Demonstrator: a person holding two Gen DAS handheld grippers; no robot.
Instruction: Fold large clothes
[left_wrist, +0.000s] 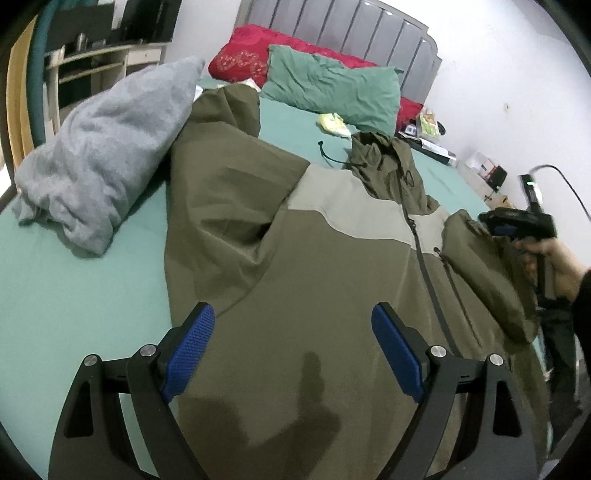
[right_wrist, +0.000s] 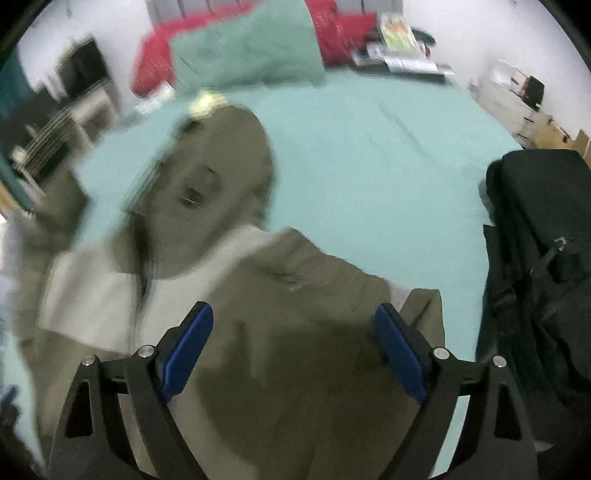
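A bed with a teal sheet (left_wrist: 74, 295) is filling most of the left wrist view. Its grey padded headboard (left_wrist: 343, 22) is standing at twelve o'clock against a white wall (left_wrist: 517, 74). A green pillow (left_wrist: 332, 88) is lying in front of a red pillow (left_wrist: 251, 48). A pale shelf unit (left_wrist: 92, 66) is standing at ten o'clock. Even light is falling across the room.

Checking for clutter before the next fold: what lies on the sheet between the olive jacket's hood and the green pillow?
In the left wrist view, a small pale yellow-green packet lies between hood and green pillow.
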